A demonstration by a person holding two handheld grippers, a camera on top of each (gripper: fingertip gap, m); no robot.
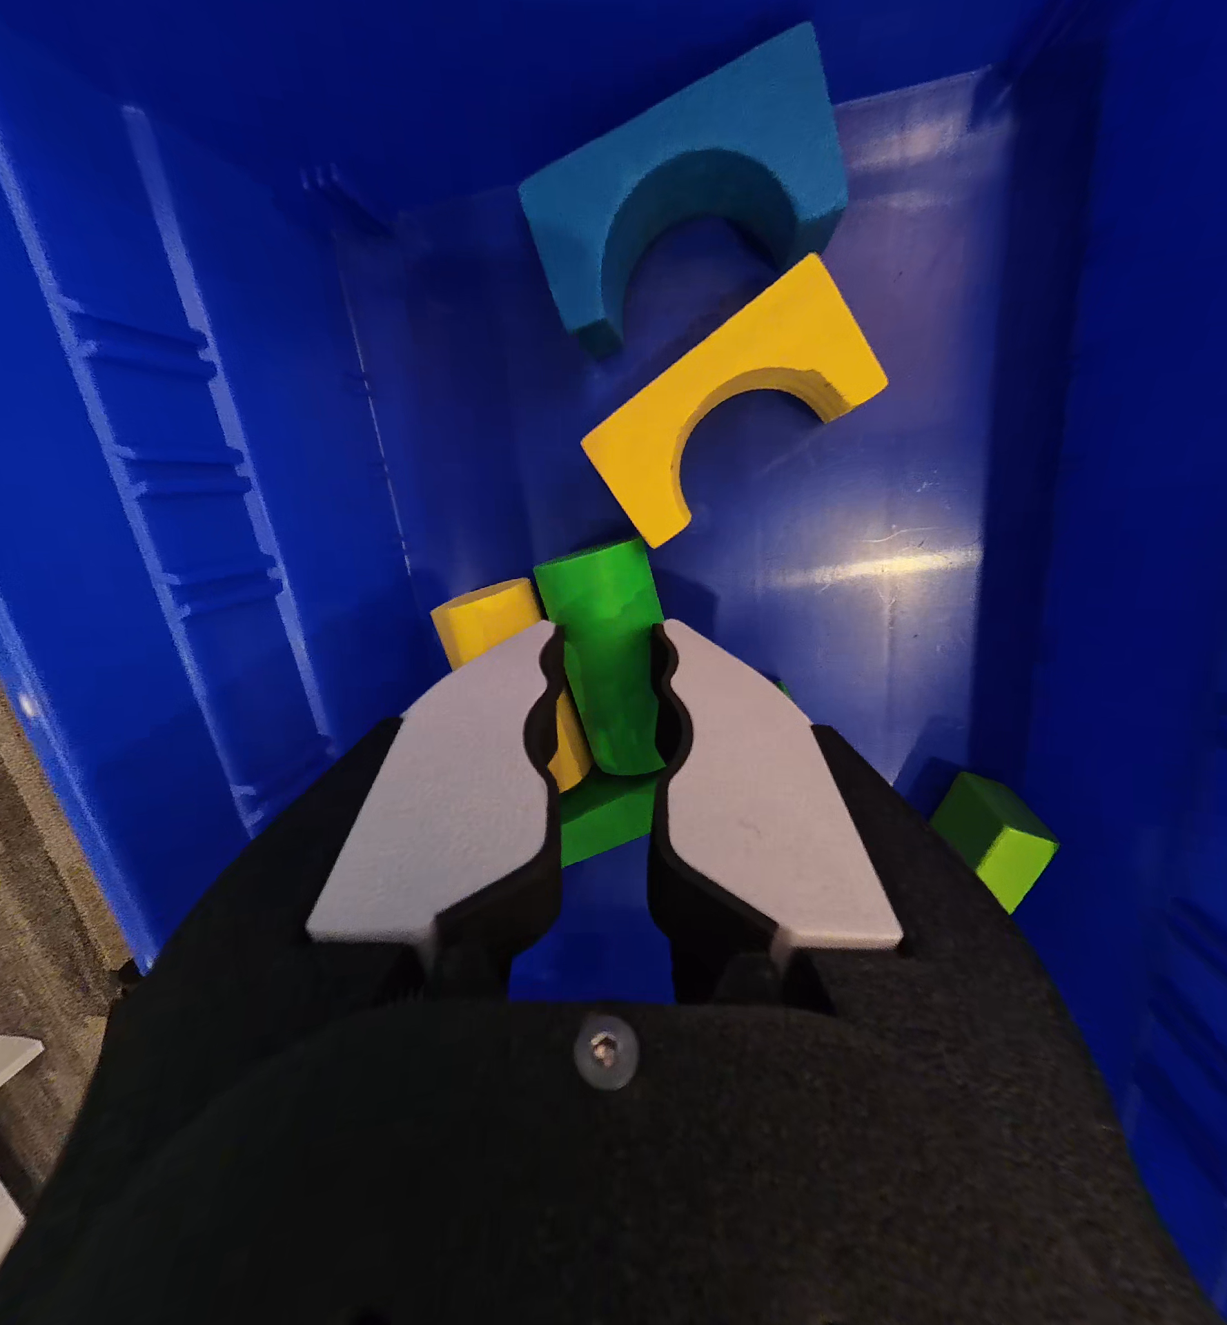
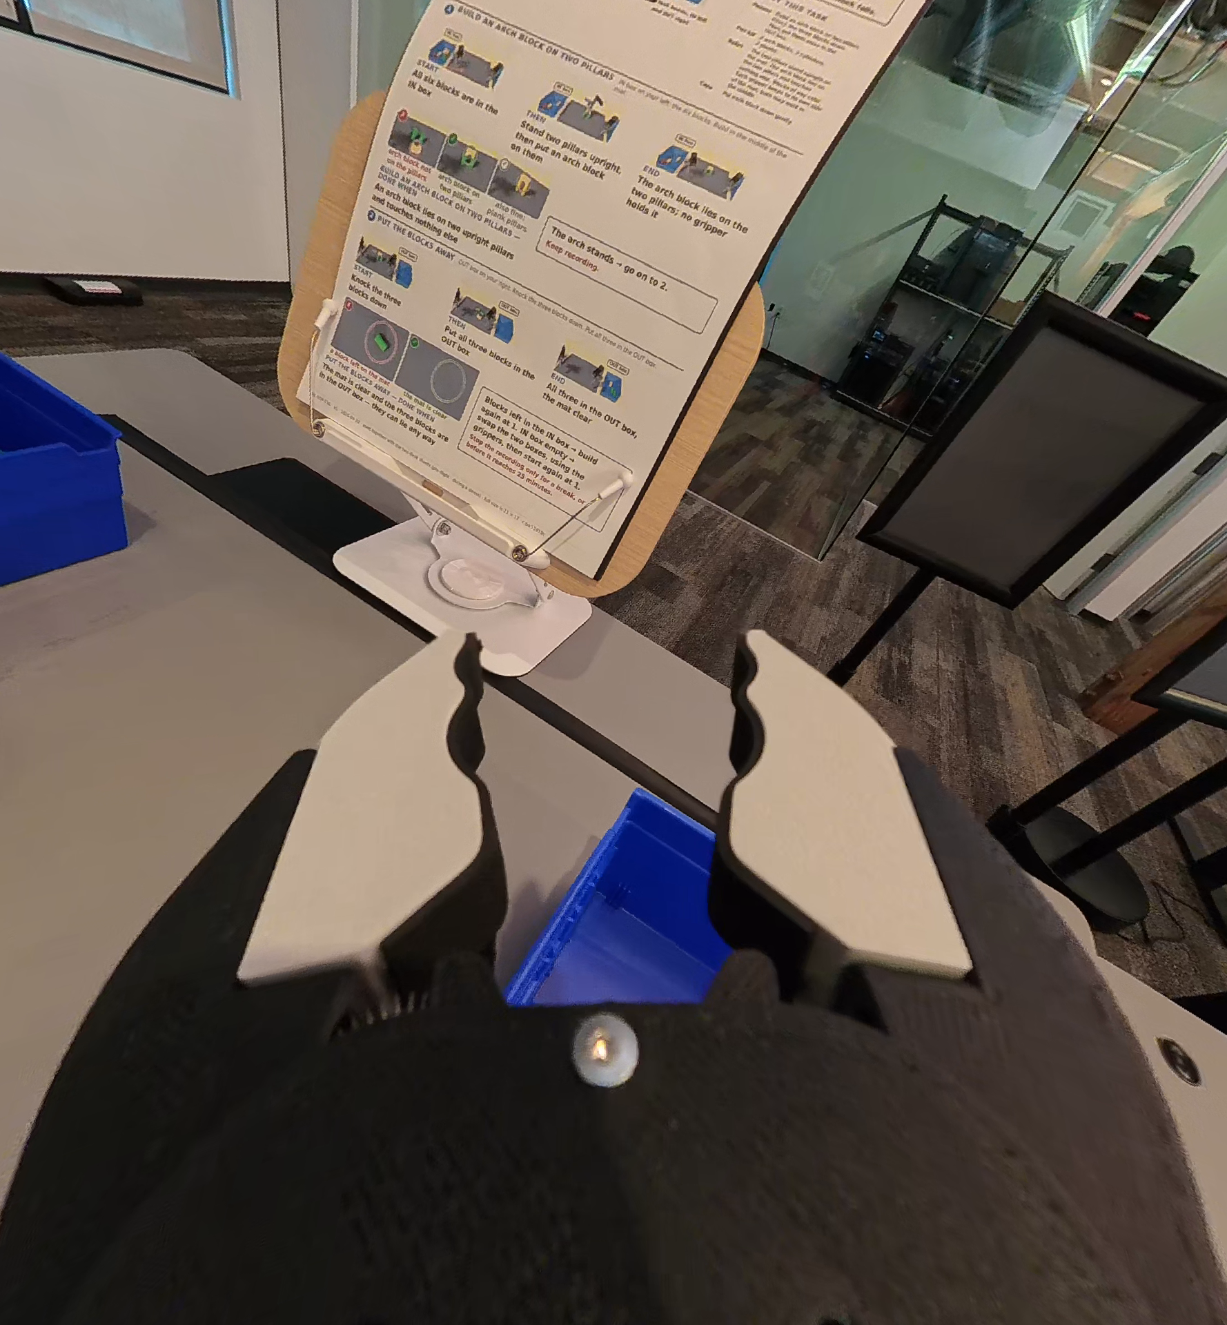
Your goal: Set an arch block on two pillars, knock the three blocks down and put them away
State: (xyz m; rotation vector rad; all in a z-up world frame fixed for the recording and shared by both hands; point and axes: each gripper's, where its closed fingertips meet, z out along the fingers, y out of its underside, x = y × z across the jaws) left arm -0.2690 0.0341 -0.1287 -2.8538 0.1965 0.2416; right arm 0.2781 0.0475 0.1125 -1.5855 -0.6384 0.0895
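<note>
Inside the blue bin [image 1: 166, 430] my left gripper [image 1: 607, 638] is closed on the green cylinder [image 1: 607, 659], pinching it between both fingers. A yellow cylinder [image 1: 485, 620] lies just beside it, with a yellow arch [image 1: 725, 401] and a teal arch [image 1: 675, 165] farther in. My right gripper [image 2: 600, 670] hovers wide open and empty above the grey table [image 2: 130, 717], over a second blue bin [image 2: 632, 910].
</note>
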